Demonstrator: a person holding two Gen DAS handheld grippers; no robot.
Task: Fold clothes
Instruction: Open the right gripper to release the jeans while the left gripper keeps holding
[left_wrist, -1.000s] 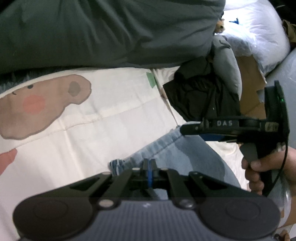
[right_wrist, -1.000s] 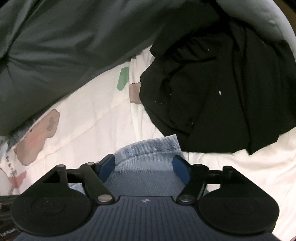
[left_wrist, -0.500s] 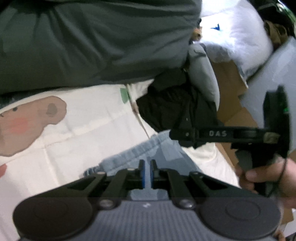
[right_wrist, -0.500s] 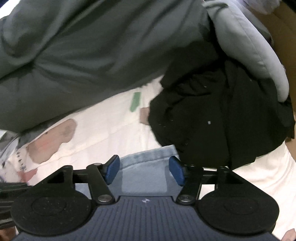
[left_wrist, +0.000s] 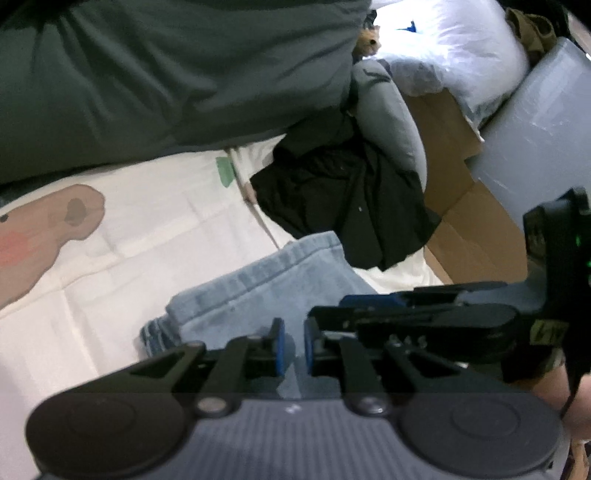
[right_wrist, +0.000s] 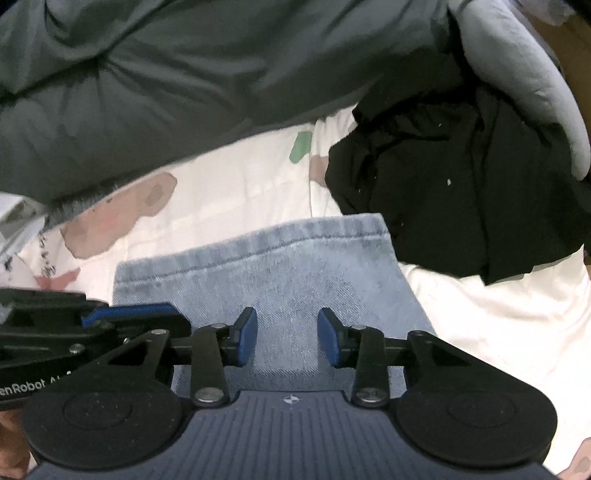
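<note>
I'm hovering both claws over the jeans (right_wrist: 266, 273) lying on the bed (right_wrist: 498, 317); left claw (left_wrist: 293, 349) just opening, slightly spread, right claw (right_wrist: 287, 339) just closing, half spread, neither pinching.

A home bedroom: a cartoon-print sheet (left_wrist: 155, 221) covers the bed, with a dark duvet (left_wrist: 166, 74), pillow (left_wrist: 454, 48) and clothes (right_wrist: 461, 184) at its far edge.
</note>
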